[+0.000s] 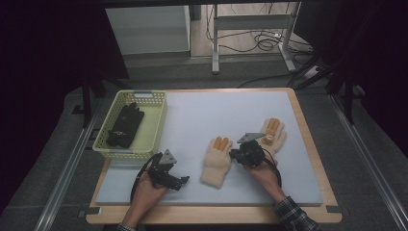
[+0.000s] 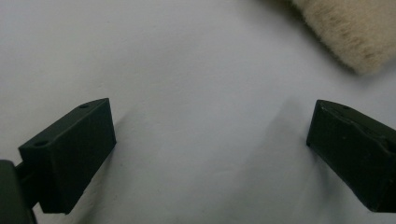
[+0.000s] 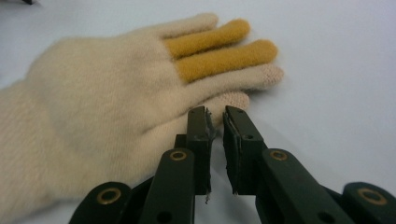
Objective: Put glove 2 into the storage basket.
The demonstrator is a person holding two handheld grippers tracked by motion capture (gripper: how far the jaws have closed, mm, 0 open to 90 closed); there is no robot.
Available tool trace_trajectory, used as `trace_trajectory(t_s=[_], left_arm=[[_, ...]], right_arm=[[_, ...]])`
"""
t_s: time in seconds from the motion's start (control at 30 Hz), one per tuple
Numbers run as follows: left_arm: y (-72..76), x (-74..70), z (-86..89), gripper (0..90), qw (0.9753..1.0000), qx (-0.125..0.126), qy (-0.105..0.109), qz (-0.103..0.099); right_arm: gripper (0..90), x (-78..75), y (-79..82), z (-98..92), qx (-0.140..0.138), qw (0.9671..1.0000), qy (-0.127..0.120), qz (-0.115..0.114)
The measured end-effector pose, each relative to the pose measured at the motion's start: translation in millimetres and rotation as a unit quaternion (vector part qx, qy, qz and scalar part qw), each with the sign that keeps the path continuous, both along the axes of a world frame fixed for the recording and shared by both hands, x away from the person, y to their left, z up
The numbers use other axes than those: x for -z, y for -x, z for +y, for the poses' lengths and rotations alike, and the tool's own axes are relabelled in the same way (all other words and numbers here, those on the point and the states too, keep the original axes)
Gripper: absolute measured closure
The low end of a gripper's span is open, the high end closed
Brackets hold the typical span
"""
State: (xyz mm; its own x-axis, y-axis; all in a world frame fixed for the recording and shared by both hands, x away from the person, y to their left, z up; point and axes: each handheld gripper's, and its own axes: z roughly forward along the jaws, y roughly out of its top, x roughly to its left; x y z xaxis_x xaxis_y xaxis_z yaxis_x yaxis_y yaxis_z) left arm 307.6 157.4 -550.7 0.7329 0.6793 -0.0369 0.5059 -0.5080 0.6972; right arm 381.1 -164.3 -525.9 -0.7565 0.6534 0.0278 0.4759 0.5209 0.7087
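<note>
A cream knit glove (image 1: 216, 162) with two orange fingers lies flat on the pale mat (image 1: 202, 115), cuff toward me. My right gripper (image 1: 233, 155) rests at its right edge; in the right gripper view the jaws (image 3: 215, 112) stand almost together beside the glove (image 3: 107, 93), just short of its thumb, with only mat showing in the slit. My left gripper (image 1: 184, 181) lies low on the mat left of the cuff, open; its jaws (image 2: 210, 116) are wide apart over bare mat, the fuzzy cuff (image 2: 355, 32) beyond them. A second matching glove (image 1: 274, 131) lies to the right.
A yellow-green plastic basket (image 1: 161, 120) at the mat's left edge holds a black glove (image 1: 126, 125). The wooden table edge (image 1: 308, 139) frames the mat. Beyond the table are a metal stand and cables on the floor.
</note>
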Motion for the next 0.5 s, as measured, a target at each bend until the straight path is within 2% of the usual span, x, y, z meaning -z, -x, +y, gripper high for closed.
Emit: trace_trajectory(t_s=[0.27, 0.37, 0.5], left_arm=[[0.1, 0.0, 0.0, 1.3, 1.0000, 0.000, 0.000, 0.000], [0.0, 0.0, 0.0, 1.3, 1.0000, 0.000, 0.000, 0.000], [0.0, 0.1, 0.0, 1.3, 1.0000, 0.000, 0.000, 0.000]], right_arm=[[75.2, 2.4, -13.7, 18.4, -0.002, 1.0000, -0.009, -0.003], [71.7, -0.2, -13.5, 16.2, -0.003, 1.0000, -0.009, -0.003], [68.6, -7.7, -12.6, 4.0, 0.002, 0.9999, -0.013, -0.006]])
